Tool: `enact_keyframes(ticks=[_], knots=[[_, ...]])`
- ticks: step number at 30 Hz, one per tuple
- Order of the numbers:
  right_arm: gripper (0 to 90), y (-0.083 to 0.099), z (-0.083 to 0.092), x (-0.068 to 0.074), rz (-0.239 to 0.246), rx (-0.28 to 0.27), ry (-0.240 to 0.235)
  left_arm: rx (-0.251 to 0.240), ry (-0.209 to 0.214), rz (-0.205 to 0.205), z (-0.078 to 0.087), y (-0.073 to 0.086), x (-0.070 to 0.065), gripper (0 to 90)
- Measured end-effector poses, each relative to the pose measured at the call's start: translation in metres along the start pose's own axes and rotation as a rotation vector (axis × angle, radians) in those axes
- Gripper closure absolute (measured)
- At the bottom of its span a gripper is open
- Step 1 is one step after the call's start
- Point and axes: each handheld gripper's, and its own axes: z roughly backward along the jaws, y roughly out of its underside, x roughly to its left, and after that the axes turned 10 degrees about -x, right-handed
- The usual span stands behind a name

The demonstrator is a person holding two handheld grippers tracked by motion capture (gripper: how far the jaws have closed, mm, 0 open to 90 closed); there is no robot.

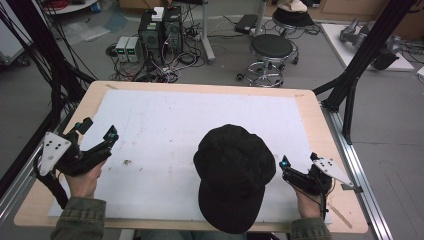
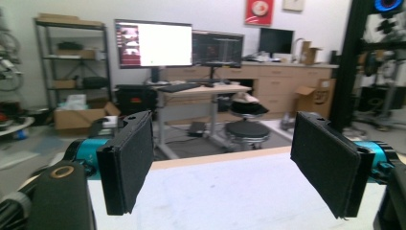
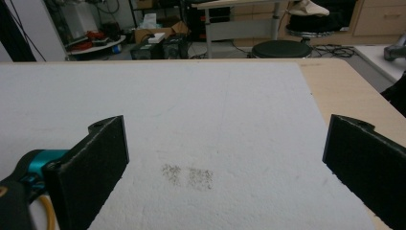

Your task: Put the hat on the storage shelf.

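Note:
No loose object lies on the white foam sheet [image 1: 165,120] that covers the wooden table [image 1: 320,125]. My left gripper [image 1: 98,129] hovers over the sheet's left edge, held in a hand with a green sleeve. In the left gripper view my left gripper [image 2: 222,139] stands open, its black pads [image 2: 129,158] wide apart with nothing between them. My right gripper [image 1: 299,161] is near the sheet's right front corner. In the right gripper view my right gripper [image 3: 230,139] is open too, over bare sheet [image 3: 191,105].
The person's black cap [image 1: 232,170] hides the front middle of the sheet. Small dark smudges [image 3: 189,176] mark the foam. Black frame posts [image 1: 360,55] stand at the table's right and left. Beyond the far edge are a stool [image 1: 271,47] and computer boxes [image 1: 160,30] with cables.

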Motion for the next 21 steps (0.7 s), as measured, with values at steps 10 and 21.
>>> enact_keyframes(ticks=[10, 21], knots=[[0.6, 0.006, 0.006, 0.005, 0.042, -0.090, 0.013, 0.015, -0.117, 0.038, 0.021, 0.029, 0.010, 22.5], [0.6, 0.008, 0.011, 0.004, 0.064, -0.153, 0.054, 0.035, -0.167, 0.020, 0.034, 0.049, 0.013, 22.6]])
